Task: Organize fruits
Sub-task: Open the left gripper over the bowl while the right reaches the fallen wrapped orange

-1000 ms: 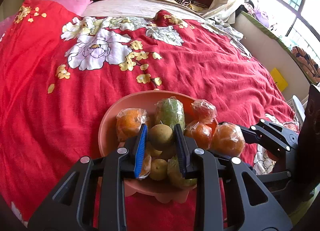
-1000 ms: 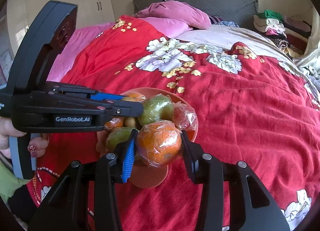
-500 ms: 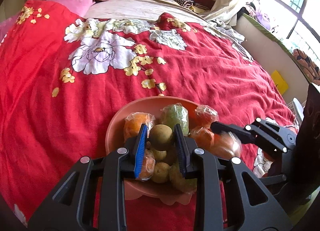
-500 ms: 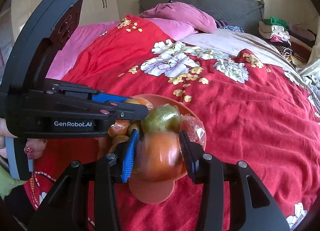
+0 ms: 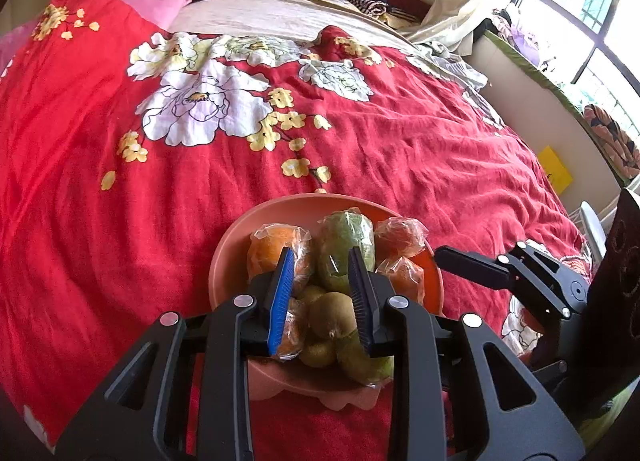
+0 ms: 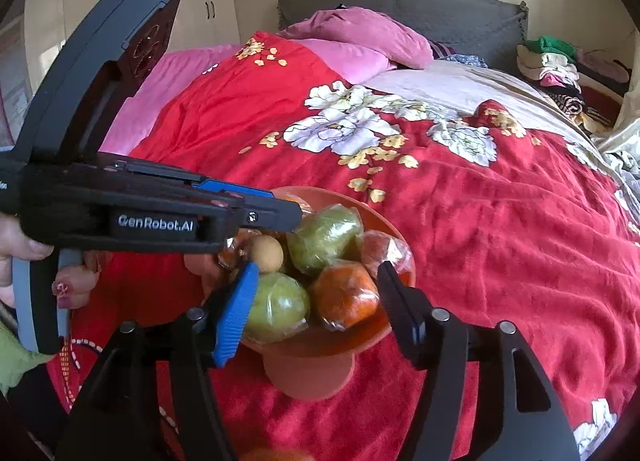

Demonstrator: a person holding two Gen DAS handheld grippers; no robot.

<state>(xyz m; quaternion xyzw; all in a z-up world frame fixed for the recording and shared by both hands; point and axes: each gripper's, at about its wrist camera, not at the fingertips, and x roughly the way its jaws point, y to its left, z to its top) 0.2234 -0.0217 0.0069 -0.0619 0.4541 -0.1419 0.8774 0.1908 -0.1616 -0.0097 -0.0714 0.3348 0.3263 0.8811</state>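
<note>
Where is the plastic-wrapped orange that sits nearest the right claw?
In the right wrist view the plastic-wrapped orange lies in the salmon pedestal bowl, between the opening right claw fingers, beside a wrapped green fruit.

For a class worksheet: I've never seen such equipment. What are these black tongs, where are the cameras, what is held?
A person holds two two-finger grippers; each carries a wide-angle camera looking forward. One picture comes from the left gripper, one from the right gripper. On the red quilt stands a pink bowl of wrapped fruit. The right jaws are opening around a wrapped orange in the bowl. The left jaws are shut over the pile; whether they pinch anything is unclear.
</note>
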